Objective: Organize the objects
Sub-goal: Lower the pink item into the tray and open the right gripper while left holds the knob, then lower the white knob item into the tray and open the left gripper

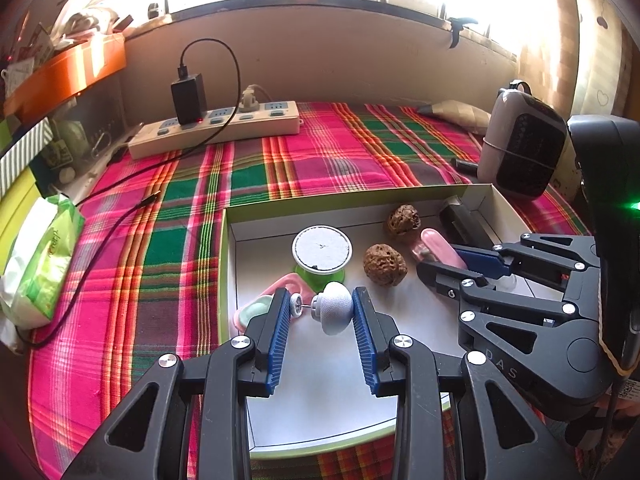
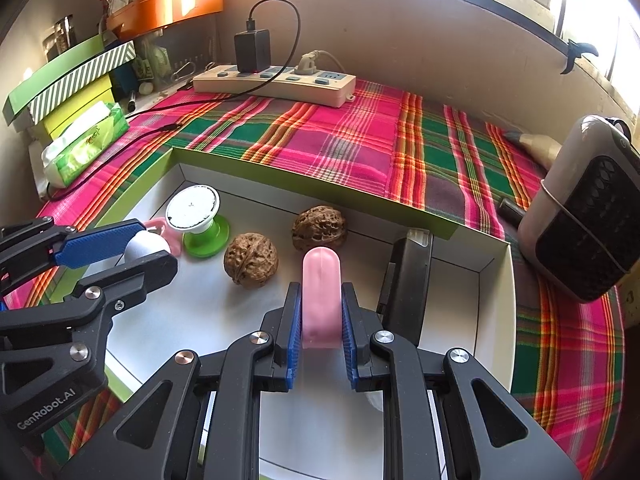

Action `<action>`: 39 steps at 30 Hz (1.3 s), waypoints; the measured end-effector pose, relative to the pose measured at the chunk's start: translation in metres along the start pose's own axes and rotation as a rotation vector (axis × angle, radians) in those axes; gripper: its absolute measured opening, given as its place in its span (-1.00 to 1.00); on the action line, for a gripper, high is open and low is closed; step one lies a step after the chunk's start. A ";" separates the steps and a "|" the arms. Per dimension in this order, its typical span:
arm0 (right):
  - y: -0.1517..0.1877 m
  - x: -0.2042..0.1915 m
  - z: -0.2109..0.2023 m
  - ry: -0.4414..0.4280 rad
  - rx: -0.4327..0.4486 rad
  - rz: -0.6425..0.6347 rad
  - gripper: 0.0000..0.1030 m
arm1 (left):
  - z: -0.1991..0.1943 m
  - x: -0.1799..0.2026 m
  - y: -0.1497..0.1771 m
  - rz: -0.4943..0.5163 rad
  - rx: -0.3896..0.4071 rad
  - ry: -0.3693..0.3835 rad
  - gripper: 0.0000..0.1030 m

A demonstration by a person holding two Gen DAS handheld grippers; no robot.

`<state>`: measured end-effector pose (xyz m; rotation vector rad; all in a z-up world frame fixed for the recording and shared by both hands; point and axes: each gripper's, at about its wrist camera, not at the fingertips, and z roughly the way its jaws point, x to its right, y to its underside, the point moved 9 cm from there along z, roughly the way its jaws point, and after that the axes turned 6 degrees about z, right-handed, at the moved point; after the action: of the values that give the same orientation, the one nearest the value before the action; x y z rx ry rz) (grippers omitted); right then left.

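1. Your left gripper [image 1: 321, 309] is clamped on a small white mushroom-shaped knob with a thin metal pin and a little wheel at its end [image 1: 334, 307]. The blue ribbed pads [image 1: 362, 336] press the dome on one side and the wheel end on the other, above the white floor of the shallow green-walled cardboard box [image 1: 224, 264].
2. Your right gripper [image 2: 321, 312] is closed on a smooth pink capsule-shaped plastic case [image 2: 321, 284], its rounded end pointing away from you, over the right half of the same box.
3. Just beyond the pink case, two brown wrinkled walnuts [image 2: 251, 259] lie on the box floor, near each other but apart; the farther one sits close to the back wall.
4. A green-footed stand with a round white top [image 2: 198, 220] stands upright in the box's far left part, beside a pink and mint soft-looking item [image 1: 262, 300] that your left fingers partly hide.
5. A black oblong device [image 2: 408, 280] lies along the right wall of the box.
6. The box sits on a pink, green and orange plaid cloth [image 2: 352, 148]. Behind it, well apart, a cream power strip [image 2: 276, 82] carries a black charger [image 2: 252, 50]; a grey and black heater-like unit [image 2: 584, 208] stands to the right, and a green tissue pack [image 2: 86, 140] lies to the left.
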<state>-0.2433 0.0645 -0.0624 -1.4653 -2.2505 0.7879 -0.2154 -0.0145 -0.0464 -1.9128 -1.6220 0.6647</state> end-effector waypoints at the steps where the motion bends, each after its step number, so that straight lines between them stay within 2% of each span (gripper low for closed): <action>1: 0.000 0.000 0.000 0.000 0.000 0.000 -0.63 | 0.000 0.000 0.000 0.001 0.001 -0.002 -0.42; 7: 0.000 0.000 -0.001 0.000 0.001 0.006 -0.63 | -0.001 0.007 -0.001 0.028 0.010 0.003 -0.42; 18: 0.000 -0.001 0.000 0.000 0.004 0.002 -0.63 | 0.008 0.011 0.004 0.041 -0.019 -0.002 -0.42; 20: 0.000 0.000 0.000 0.002 0.005 0.003 -0.58 | 0.010 0.011 0.006 0.040 -0.028 -0.001 -0.42; 22: -0.001 0.001 0.000 0.007 0.007 0.004 -0.44 | 0.011 0.012 0.005 0.043 -0.029 -0.001 -0.42; 30: -0.001 0.001 0.000 0.004 0.006 0.009 -0.42 | 0.013 0.010 0.007 0.045 -0.037 -0.013 -0.42; 34: 0.001 0.000 0.000 -0.001 0.004 0.008 -0.29 | 0.013 0.007 0.008 0.039 -0.041 -0.015 -0.42; 39: 0.003 -0.001 -0.002 0.003 0.002 0.004 -0.29 | 0.011 0.006 0.009 0.033 -0.047 -0.023 -0.41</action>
<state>-0.2398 0.0646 -0.0629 -1.4692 -2.2451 0.7886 -0.2154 -0.0086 -0.0611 -1.9763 -1.6366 0.6695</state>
